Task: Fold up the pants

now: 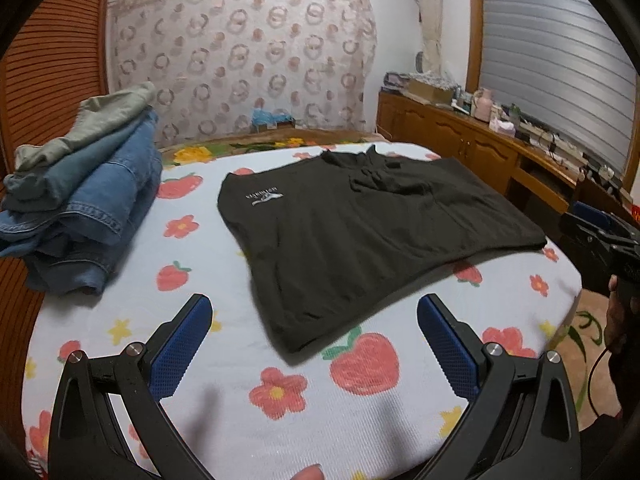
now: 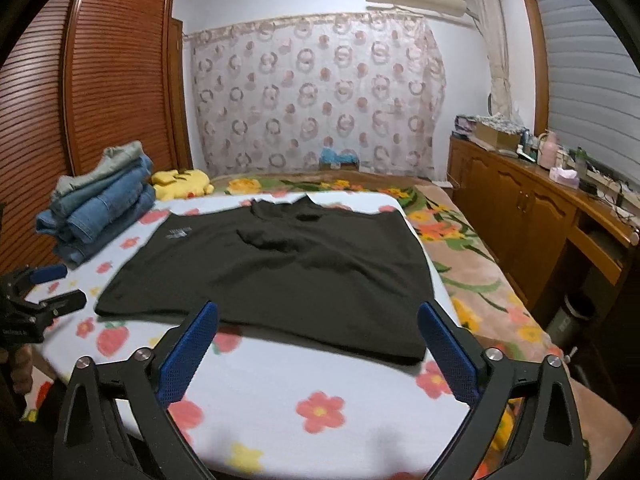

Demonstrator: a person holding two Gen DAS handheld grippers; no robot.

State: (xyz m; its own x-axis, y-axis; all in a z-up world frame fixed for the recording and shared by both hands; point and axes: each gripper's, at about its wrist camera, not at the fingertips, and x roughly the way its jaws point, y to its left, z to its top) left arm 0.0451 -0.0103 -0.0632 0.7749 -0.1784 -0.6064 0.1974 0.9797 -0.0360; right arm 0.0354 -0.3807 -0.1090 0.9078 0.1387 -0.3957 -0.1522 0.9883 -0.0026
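Pants (image 1: 360, 232): dark, lying flat on the flowery sheet (image 1: 224, 360), small white logo near the far left corner.
Left gripper (image 1: 314, 320): fingers spread wide, holding nothing, hovering just short of the pants' near left corner.
Right gripper (image 2: 318, 326): also spread wide, nothing in it; the pants' near hem sits right between and just past the fingertips.
Pile (image 1: 80, 200): folded jeans stacked off to the left, well apart from the pants.
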